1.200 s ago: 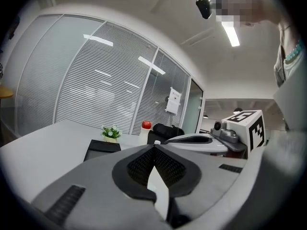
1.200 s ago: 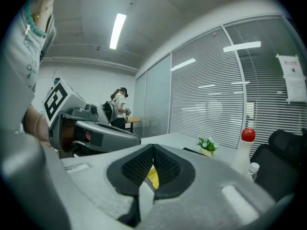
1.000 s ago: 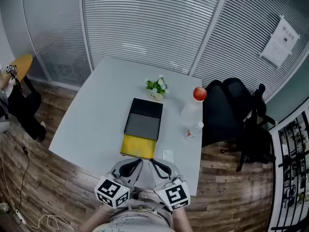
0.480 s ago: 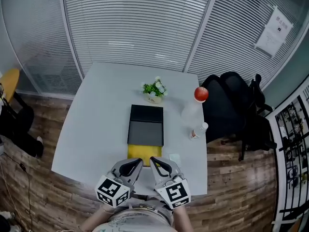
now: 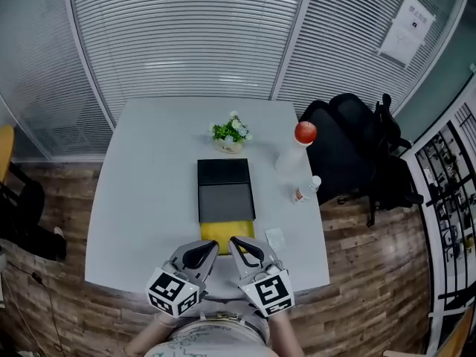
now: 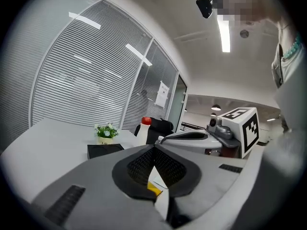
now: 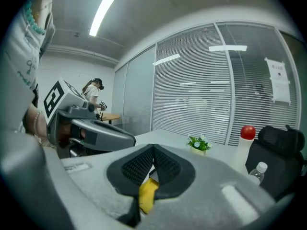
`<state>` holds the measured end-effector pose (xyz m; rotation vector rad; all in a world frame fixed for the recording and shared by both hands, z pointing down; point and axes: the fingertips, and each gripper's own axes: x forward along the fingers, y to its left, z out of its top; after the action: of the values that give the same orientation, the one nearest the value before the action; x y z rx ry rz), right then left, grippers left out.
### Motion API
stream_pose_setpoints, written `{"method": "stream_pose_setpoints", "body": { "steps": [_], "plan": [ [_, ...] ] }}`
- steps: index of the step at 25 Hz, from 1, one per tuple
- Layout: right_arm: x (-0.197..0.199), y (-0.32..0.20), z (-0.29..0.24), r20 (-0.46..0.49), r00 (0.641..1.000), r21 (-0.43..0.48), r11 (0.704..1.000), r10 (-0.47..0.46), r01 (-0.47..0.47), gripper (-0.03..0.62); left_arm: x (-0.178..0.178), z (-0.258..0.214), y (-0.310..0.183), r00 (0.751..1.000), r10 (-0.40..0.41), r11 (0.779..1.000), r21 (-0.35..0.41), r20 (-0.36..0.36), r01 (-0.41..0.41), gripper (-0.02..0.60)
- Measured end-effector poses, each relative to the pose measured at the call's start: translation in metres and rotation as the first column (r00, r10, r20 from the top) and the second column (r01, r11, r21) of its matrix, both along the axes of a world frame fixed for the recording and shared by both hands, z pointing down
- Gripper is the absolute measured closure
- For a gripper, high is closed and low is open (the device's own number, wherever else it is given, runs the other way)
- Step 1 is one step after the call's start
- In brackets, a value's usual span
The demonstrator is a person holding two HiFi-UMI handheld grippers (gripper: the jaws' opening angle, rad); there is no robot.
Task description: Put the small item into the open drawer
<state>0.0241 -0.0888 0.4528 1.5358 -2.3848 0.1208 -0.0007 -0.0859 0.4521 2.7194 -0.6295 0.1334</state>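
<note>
1. Left gripper: jaws closed tip to tip, gripping nothing.
2. Right gripper: jaws likewise together, gripping nothing.
3. Both are side by side over the near edge of the table, pointing at the drawer with their tips angled toward each other.
4. Small item: a flat white piece lying on the table just right of the drawer, near the right gripper but not touching it.
5. The drawer is yellow and pulled out of the dark box toward the person.
6. Potted plant sits behind the box. Red-capped bottle and small bottle stand to the box's right.
</note>
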Motion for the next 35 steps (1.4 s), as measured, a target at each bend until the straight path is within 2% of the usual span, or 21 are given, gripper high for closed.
{"method": "stream_pose_setpoints", "body": {
  "steps": [6, 13, 27, 35],
  "plan": [
    [-0.006, 0.003, 0.003, -0.001, 1.0, -0.016, 1.0, 0.026, -0.026, 0.591, -0.006, 0.002, 0.003, 1.0, 0.025, 1.0, -0.002, -0.014, -0.025, 0.584],
    [0.006, 0.003, 0.002, -0.067, 0.998, -0.008, 1.0, 0.001, -0.002, 0.591, -0.002, 0.001, 0.004, 1.0, 0.011, 1.0, -0.002, -0.022, -0.011, 0.584],
    [0.041, 0.003, -0.01, -0.051, 0.995, -0.012, 0.996, -0.088, 0.088, 0.591, 0.046, -0.009, 0.013, 0.999, -0.027, 0.999, -0.041, -0.021, 0.026, 0.584],
    [0.054, 0.005, -0.009, -0.06, 0.991, -0.008, 0.993, -0.116, 0.116, 0.591, 0.06, -0.007, 0.015, 0.998, -0.056, 0.998, -0.038, -0.011, 0.055, 0.584]
  ]
}}
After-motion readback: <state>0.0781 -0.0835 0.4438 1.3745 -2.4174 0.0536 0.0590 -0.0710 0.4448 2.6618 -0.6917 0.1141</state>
